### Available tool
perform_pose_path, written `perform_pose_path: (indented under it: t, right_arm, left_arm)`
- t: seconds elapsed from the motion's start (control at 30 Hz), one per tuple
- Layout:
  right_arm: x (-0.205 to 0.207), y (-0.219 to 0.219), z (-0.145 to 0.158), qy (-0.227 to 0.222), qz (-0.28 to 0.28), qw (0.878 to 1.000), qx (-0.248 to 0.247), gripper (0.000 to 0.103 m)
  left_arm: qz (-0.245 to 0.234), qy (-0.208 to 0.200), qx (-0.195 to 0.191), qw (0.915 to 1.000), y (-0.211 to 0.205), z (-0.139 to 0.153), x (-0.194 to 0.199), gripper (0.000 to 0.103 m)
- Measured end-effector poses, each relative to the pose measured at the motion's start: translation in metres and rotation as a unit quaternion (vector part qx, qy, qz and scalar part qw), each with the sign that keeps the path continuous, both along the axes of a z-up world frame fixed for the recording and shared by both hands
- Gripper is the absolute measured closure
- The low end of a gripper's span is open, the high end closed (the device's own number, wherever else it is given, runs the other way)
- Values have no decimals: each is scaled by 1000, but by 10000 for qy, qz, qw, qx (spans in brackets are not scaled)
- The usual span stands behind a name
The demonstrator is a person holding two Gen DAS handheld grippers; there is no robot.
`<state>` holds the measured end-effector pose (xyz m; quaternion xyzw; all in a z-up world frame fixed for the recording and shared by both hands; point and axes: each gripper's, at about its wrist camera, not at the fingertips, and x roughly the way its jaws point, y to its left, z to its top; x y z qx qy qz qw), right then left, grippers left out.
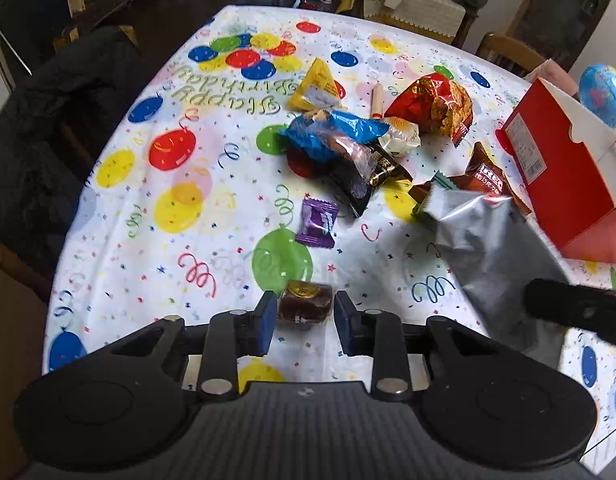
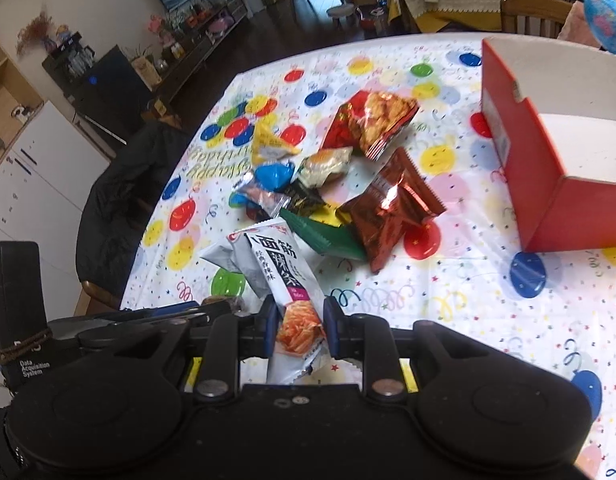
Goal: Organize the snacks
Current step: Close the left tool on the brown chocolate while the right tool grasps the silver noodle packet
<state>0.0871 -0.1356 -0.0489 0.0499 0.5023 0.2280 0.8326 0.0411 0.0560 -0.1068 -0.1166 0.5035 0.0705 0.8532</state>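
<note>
Centrally, a white snack packet point(image 2: 286, 280) was gripped by the right hand-held gripper point(image 2: 298, 330); a brown candy point(image 1: 305, 302) was straddled, unclenched, by the left hand-held gripper point(image 1: 306, 320).

The right gripper point(image 2: 297, 330) clamps a silver snack packet point(image 2: 282, 270) (noodle picture at its lower end), near the snack pile; the red box point(image 2: 548, 196) stands open at right.
</note>
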Motion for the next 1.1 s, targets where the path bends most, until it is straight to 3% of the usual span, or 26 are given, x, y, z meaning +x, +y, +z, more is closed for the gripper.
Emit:
perform_pose_path:
  t: [0.07,0.47,0.6,0.63,0.9,1.1]
  right_arm:
    - [-2,-5,5,-63,-76,9999,30,81]
    - [-7,-32,13,-187,-442,9987,180,81]
    - [-9,-36,10,-155,-509,9984,213,81]
    - [-10,-36,9,-147,-522,9983,218,81]
    - [-12,-41,4,-93,-686,9973,225,81]
    - [-12,-43,4,-85,-776,9967,219,81]
  left_arm:
    - [-40,-9,-11,10000,-1,2,-1,80]
    - [-181,103,160,9997,-1,-5,-7,78]
    - [-271,115,95,9995,-1,-8,-9,41]
    - [-285,108,88,9995,-1,-9,-10,39]
    - [-414,294,265,9984,-6,-25,-3,42]
    - [-320,270,208,9989,0,-28,-4,63]
